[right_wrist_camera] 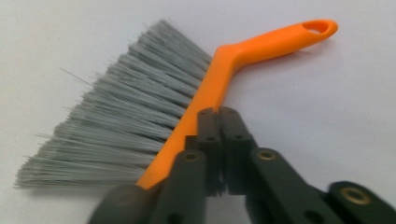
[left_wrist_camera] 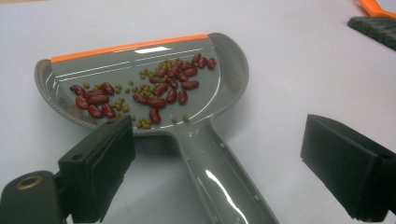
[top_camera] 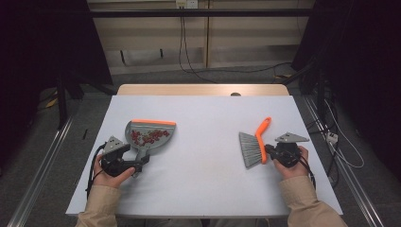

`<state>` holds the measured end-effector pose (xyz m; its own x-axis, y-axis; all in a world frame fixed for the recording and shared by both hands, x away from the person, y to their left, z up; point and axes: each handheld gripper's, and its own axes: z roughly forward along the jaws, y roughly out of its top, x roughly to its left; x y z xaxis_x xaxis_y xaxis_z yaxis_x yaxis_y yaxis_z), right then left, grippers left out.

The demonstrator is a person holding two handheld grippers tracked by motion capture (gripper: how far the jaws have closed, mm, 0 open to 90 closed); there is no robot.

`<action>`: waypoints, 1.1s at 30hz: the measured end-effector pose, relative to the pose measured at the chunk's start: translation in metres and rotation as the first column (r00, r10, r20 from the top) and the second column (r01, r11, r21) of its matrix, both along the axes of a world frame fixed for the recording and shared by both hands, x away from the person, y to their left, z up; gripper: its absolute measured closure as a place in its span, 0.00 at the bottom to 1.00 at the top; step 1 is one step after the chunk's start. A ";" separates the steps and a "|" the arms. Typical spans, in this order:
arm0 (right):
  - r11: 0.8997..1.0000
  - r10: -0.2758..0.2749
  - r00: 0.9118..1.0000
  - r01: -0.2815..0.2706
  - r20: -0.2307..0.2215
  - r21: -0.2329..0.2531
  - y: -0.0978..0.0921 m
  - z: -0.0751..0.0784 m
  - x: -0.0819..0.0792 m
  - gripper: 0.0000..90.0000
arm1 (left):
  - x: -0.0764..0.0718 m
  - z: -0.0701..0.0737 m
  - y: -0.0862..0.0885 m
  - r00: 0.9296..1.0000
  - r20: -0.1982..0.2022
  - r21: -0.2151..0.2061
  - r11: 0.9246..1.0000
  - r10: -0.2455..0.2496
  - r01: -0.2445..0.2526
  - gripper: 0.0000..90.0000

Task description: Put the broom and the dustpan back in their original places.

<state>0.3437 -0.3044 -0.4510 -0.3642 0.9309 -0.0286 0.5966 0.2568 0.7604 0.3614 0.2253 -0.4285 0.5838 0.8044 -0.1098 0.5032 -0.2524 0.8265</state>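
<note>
**Grey dustpan holding beans, brush lying apart**

Grey dustpan (left_wrist_camera: 154, 84) is lying at the table's (top_camera: 203, 189) left, carrying red beans (left_wrist_camera: 161, 88) — the left gripper (left_wrist_camera: 219, 168) is straddling its handle, jaws spread. Right gripper (right_wrist_camera: 219, 126), jaws pressed together, is touching the orange brush (right_wrist_camera: 205, 93) — well apart.

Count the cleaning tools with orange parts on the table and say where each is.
2. The dustpan, orange-lipped and holding beans, lies at the table's left by the left gripper. The brush, orange-handled, lies at the right by the right gripper.
</note>
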 end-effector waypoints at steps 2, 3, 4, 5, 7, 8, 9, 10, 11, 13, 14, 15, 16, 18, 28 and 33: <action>1.000 -0.005 1.000 0.005 0.023 0.015 -0.001 0.003 -0.003 0.83 | -0.001 0.000 0.000 1.000 0.002 -0.011 1.000 -0.012 0.012 0.11; 0.999 -0.007 0.999 0.006 0.032 0.043 -0.001 0.005 -0.005 0.77 | -0.002 0.000 0.000 1.000 0.004 -0.012 1.000 -0.013 0.013 0.11; 0.998 -0.004 0.999 0.002 0.038 0.068 -0.001 0.006 -0.007 0.71 | -0.002 0.001 0.000 1.000 0.006 -0.011 1.000 -0.016 0.016 0.11; 0.995 -0.005 0.999 0.002 0.039 0.095 -0.001 0.006 -0.009 0.65 | -0.003 0.002 0.000 1.000 0.007 -0.013 1.000 -0.018 0.019 0.11; 0.993 0.010 0.999 -0.016 0.053 0.119 0.000 0.007 -0.012 0.60 | -0.004 0.002 0.001 1.000 0.009 -0.025 0.999 -0.020 0.020 0.11; 0.989 0.022 0.998 -0.031 0.061 0.144 0.002 0.007 -0.014 0.55 | -0.005 0.003 0.001 1.000 0.014 -0.024 0.999 -0.027 0.027 0.11; 0.986 0.036 0.997 -0.047 0.069 0.161 0.003 0.007 -0.015 0.52 | -0.005 0.003 0.000 0.999 0.019 -0.027 0.999 -0.029 0.030 0.11; 0.983 0.051 0.996 -0.064 0.078 0.170 0.004 0.007 -0.017 0.49 | -0.005 0.003 0.000 0.999 0.021 -0.030 0.999 -0.032 0.033 0.11; 0.981 0.064 0.994 -0.079 0.089 0.177 0.005 0.007 -0.019 0.46 | -0.005 0.003 0.000 0.999 0.020 -0.035 0.999 -0.036 0.036 0.11; 0.975 0.083 0.992 -0.101 0.099 0.197 0.008 0.007 -0.022 0.40 | -0.005 0.003 -0.001 0.999 0.022 -0.036 0.999 -0.038 0.039 0.11; 0.974 0.090 0.991 -0.108 0.096 0.201 0.009 0.006 -0.023 0.39 | -0.006 0.003 -0.001 0.999 0.022 -0.035 0.998 -0.042 0.043 0.11; 0.973 0.098 0.991 -0.116 0.095 0.202 0.010 0.006 -0.024 0.38 | -0.006 0.003 -0.001 0.999 0.021 -0.033 0.998 -0.043 0.044 0.11; 0.970 0.112 0.989 -0.130 0.098 0.207 0.011 0.005 -0.025 0.37 | -0.007 0.003 -0.001 0.999 0.025 -0.036 0.998 -0.045 0.046 0.11; 0.966 0.117 0.989 -0.136 0.096 0.221 0.012 0.006 -0.027 0.34 | -0.007 0.004 0.000 0.998 0.026 -0.038 0.998 -0.050 0.051 0.11; 0.956 0.168 0.980 -0.189 0.108 0.226 0.014 0.005 -0.035 0.22 | -0.010 0.005 0.003 0.996 0.031 -0.048 0.995 -0.084 0.085 0.11; 0.952 0.173 0.978 -0.197 0.116 0.235 0.013 0.006 -0.039 0.20 | -0.012 0.003 0.005 0.995 0.028 -0.063 0.993 -0.094 0.096 0.11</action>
<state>0.3043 -0.2910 -0.4451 -0.5373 0.8301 0.1492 0.4804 0.1558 0.8631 0.3490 0.2307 -0.4253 0.6603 0.7371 -0.1440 0.4588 -0.2441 0.8544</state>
